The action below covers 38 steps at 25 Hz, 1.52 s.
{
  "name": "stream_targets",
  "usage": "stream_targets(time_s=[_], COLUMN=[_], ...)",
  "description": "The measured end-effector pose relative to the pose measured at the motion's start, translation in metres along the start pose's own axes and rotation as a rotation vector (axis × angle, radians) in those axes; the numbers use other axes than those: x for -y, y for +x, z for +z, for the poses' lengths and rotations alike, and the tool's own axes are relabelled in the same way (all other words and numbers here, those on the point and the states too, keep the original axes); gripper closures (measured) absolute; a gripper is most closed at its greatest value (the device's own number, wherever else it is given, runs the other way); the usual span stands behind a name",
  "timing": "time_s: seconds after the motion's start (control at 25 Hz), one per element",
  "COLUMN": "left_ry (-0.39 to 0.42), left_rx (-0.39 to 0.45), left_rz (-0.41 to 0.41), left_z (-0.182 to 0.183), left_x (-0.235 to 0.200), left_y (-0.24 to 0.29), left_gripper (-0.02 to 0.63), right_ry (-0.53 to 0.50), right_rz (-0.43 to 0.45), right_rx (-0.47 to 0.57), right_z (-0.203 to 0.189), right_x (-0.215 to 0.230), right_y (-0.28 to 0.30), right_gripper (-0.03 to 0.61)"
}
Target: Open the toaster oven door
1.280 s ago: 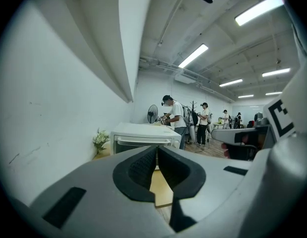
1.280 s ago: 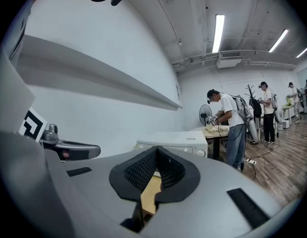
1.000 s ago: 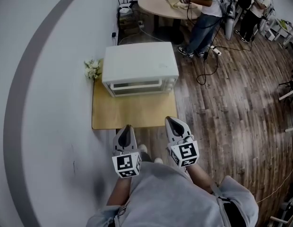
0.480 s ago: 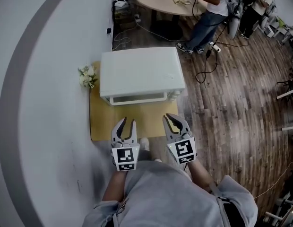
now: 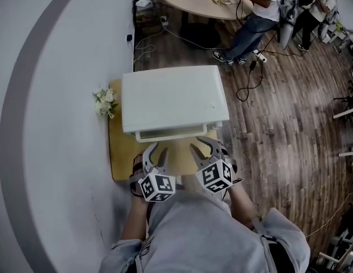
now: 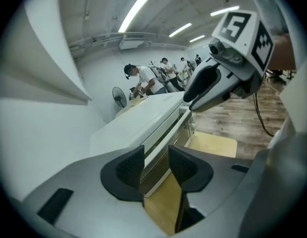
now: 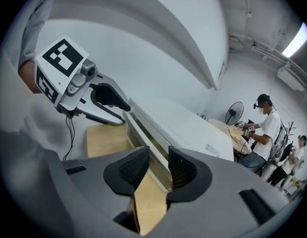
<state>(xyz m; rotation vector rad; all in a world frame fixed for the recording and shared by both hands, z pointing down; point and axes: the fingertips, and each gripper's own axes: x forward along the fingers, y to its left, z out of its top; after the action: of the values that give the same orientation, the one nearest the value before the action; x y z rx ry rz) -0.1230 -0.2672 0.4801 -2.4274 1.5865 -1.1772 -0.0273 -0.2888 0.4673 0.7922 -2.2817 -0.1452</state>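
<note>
A white toaster oven (image 5: pixel 173 101) stands on a small wooden table (image 5: pixel 120 152), its door shut and its handle bar (image 5: pixel 171 133) along the top of the front. My left gripper (image 5: pixel 156 152) and right gripper (image 5: pixel 204 147) hover side by side just in front of that door. On both the jaws are opening, with nothing between them. In the left gripper view the left gripper (image 6: pixel 156 155) frames the oven's handle bar (image 6: pixel 166 130) from a short way off. The right gripper (image 7: pixel 158 157) points at the oven front (image 7: pixel 153 133) in the same manner.
A white wall runs along the left, and a bunch of white flowers (image 5: pixel 105 102) lies between it and the oven. Cables (image 5: pixel 245 78) trail over the wood floor on the right. Behind stand a round table (image 5: pixel 205 1) and people working.
Both grippers went forward from near my body to the oven's front. Their jaws went from shut to open, the left one first. The oven sits nearer in the head view.
</note>
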Motion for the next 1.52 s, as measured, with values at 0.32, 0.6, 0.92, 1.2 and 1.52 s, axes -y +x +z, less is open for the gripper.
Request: stream_targets(time_s=[0.32,0.6,0.92,1.2,1.52], left_ry=[0.252,0.350,0.453,0.473,0.463], left_rx=[-0.105,-0.140,-0.203,-0.197,-0.202], left_rz=[-0.086,-0.209,-0.312,-0.348,-0.312], left_z=[-0.009,-0.015,-0.031,-0.033,-0.036], left_x=[-0.011,-0.010,-0.007,-0.004,0.002], left_y=[0.027,0.036,0.042,0.044,0.042], left_gripper=[0.468,0.466,0.477,0.512,0.512], right_ry=[-0.112,-0.231,-0.296,-0.287,-0.291], right_rz=[0.054,0.160,0.185,0.161,0.123], right_rx=[-0.138,-0.285,-0.380,-0.404,-0.374], right_z=[-0.008,-0.022,-0.035,-0.042,-0.046], right_x=[0.005,-0.003,-0.004,0.004,0.000], right_y=[0.027,0.043,0.050,0.052,0.047], right_gripper=[0.460,0.453,0.453,0.471,0.472])
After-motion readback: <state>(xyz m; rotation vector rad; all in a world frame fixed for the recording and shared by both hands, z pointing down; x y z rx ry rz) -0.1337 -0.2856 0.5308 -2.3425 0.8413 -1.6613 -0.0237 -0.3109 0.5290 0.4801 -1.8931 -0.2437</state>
